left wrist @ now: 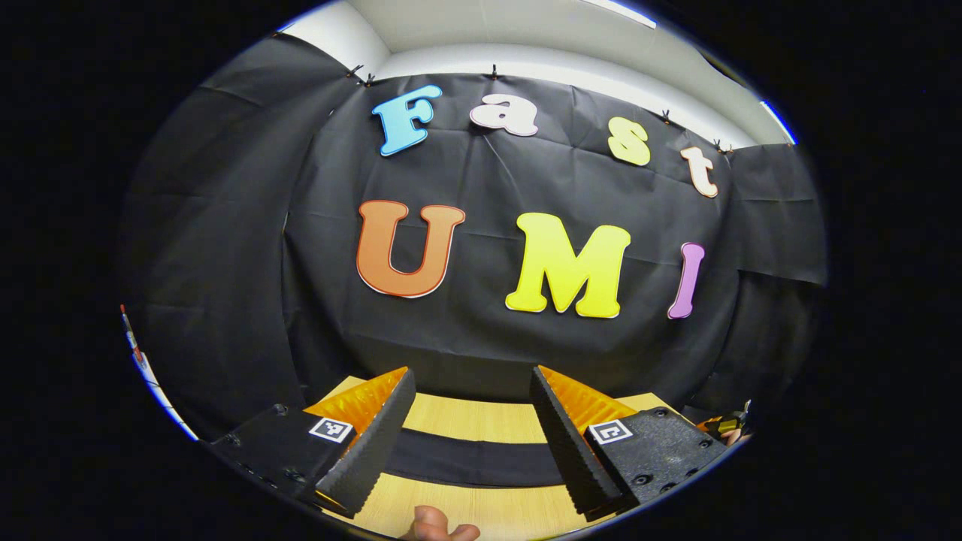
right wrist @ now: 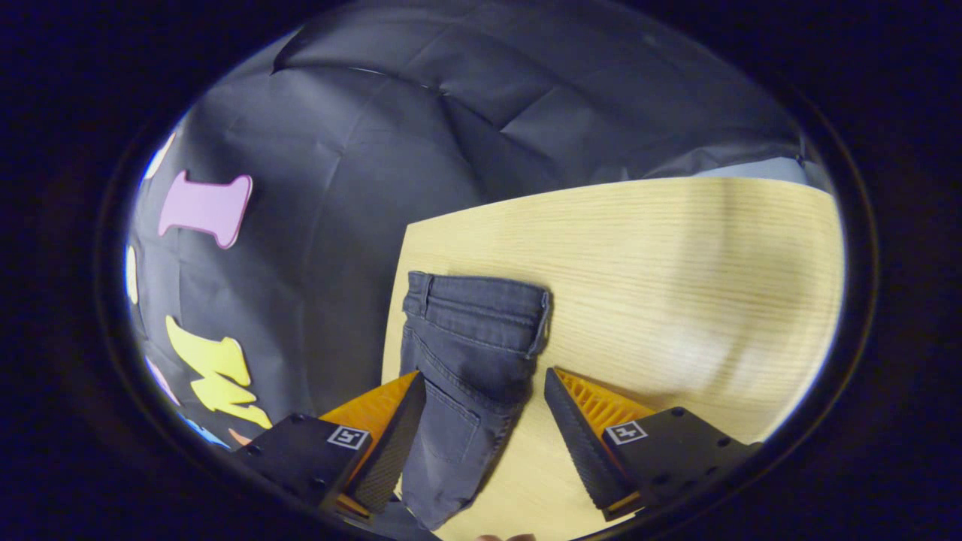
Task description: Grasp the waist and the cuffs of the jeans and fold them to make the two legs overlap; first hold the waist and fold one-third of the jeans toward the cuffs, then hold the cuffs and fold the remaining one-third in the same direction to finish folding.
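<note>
The dark grey jeans [right wrist: 473, 338] lie flat on the light wooden table [right wrist: 676, 255], waistband end farthest from the camera in the right gripper view and near the table's left edge. My right gripper [right wrist: 485, 379] is open above them, one finger on each side of the seat area, not touching the cloth. In the left gripper view the jeans [left wrist: 466, 458] show as a dark band lying across the table [left wrist: 466, 421]. My left gripper [left wrist: 472, 372] is open and held above it, aimed level at the booth wall, with nothing between its fingers.
A fingertip of a hand [left wrist: 440, 526] shows at the bottom edge of the left gripper view. The other gripper [left wrist: 725, 428] peeks in at the far right there. The black cloth wall stands close behind the table's far edge.
</note>
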